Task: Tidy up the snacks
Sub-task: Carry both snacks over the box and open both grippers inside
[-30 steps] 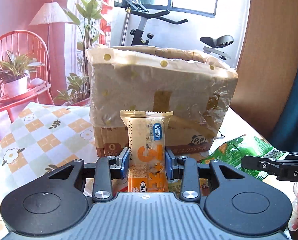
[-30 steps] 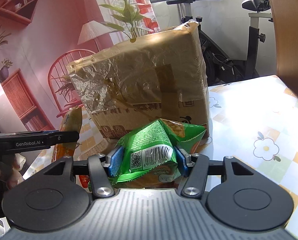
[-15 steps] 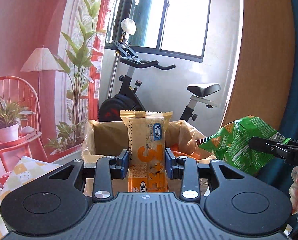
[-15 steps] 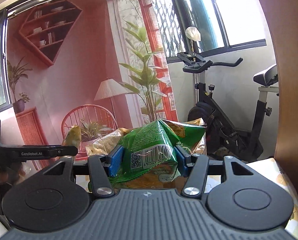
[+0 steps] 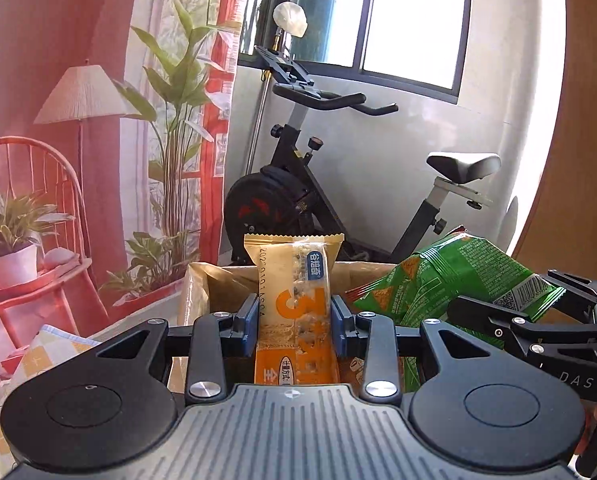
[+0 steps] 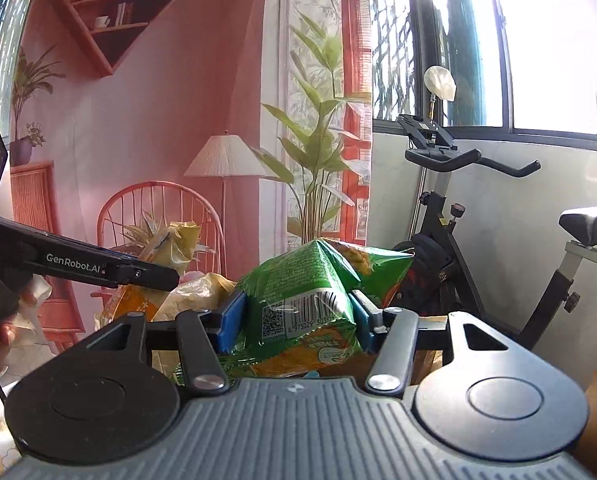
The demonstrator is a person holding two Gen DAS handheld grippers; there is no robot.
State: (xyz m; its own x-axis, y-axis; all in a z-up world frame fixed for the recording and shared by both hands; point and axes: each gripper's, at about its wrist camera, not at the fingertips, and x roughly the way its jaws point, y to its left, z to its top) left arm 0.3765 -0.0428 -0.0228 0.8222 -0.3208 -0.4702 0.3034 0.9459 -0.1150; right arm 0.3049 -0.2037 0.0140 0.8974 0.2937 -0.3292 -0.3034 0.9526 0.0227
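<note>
The left gripper point(image 5: 294, 322) clamps an upright snack bar point(image 5: 294, 304): a yellow-orange wrapper with crimped top edge, a blue label and a large orange numeral. The right gripper point(image 6: 294, 322) clamps a crumpled green chip bag point(image 6: 314, 300) showing a barcode and QR code on its near face. Both packets hang above the open cardboard box point(image 5: 218, 280), which is lined with wrinkled tan plastic. The chip bag sits just right of the bar.
</note>
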